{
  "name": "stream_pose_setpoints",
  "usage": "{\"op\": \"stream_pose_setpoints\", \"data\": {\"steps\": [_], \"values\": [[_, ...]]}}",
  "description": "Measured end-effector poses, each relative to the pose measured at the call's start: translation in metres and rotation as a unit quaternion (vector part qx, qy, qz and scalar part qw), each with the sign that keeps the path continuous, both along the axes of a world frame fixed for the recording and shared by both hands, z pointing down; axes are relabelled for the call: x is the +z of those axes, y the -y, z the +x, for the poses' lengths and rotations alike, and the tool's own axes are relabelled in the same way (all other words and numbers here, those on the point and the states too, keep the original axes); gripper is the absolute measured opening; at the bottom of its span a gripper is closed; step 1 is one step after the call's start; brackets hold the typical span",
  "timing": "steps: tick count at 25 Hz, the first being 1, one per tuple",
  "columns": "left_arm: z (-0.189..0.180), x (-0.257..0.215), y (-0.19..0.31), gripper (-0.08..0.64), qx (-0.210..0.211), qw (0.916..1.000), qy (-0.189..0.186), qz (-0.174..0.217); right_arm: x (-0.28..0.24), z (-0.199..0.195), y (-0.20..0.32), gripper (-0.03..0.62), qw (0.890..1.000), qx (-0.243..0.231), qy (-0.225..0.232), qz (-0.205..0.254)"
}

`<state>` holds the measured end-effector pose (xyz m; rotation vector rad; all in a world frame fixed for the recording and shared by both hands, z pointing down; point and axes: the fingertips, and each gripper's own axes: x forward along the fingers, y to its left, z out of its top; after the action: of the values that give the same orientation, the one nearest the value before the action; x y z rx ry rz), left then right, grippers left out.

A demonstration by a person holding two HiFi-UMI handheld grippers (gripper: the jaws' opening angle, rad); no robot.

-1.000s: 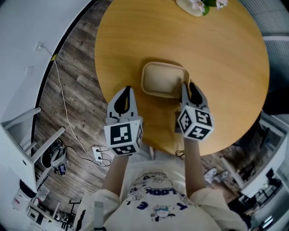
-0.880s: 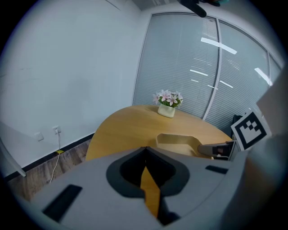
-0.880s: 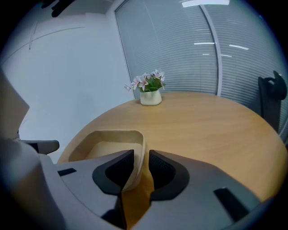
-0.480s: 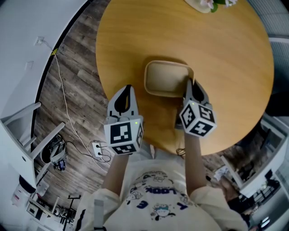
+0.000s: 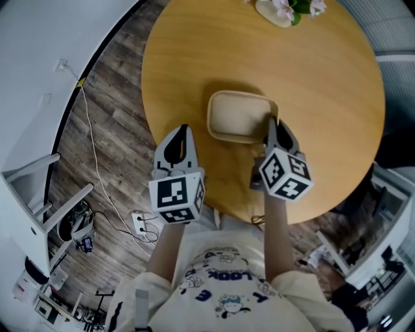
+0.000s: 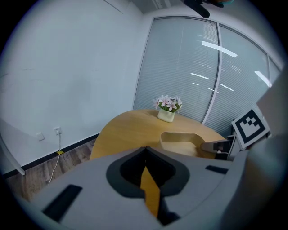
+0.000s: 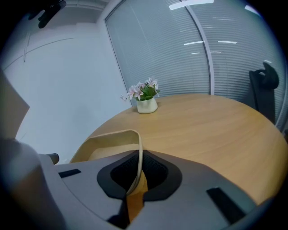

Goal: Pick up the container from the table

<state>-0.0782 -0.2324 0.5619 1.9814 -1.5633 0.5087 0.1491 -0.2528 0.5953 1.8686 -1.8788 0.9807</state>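
A shallow beige container (image 5: 237, 115) sits near the front of the round wooden table (image 5: 324, 78). My right gripper (image 5: 271, 124) is at its near right corner. In the right gripper view the container's thin rim (image 7: 140, 148) runs between the jaws, and the right gripper (image 7: 137, 156) is shut on it. I cannot tell whether the container is off the table. My left gripper (image 5: 183, 131) hovers over the table's front left edge, apart from the container, shut with nothing in it. The left gripper view shows its tips (image 6: 144, 149) meeting, and the container (image 6: 180, 143) lies beyond.
A small white pot of pink flowers (image 5: 280, 9) stands at the table's far edge. A cable and a power strip (image 5: 140, 221) lie on the wood floor at the left, near white furniture (image 5: 39, 188). A dark chair (image 7: 265, 90) stands by the blinds.
The container and my right gripper sit very slightly further right in the view. The left gripper has not moved.
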Motion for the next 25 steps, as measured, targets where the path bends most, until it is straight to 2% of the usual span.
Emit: {"op": "stream_pose_setpoints", "data": {"steps": [12, 20, 25], "values": [[0.013, -0.085, -0.001, 0.003, 0.002, 0.9968, -0.016, 0.079, -0.094, 0.006, -0.006, 0.017, 0.997, 0.009, 0.007, 0.075], [0.014, -0.139, 0.000, 0.003, 0.000, 0.9905, -0.024, 0.136, -0.155, 0.007, -0.009, 0.017, 0.991, 0.019, 0.014, 0.132], [0.015, -0.173, -0.004, 0.003, -0.001, 0.9865, -0.028, 0.162, -0.188, 0.008, -0.018, 0.017, 0.988, 0.025, 0.011, 0.151]]}}
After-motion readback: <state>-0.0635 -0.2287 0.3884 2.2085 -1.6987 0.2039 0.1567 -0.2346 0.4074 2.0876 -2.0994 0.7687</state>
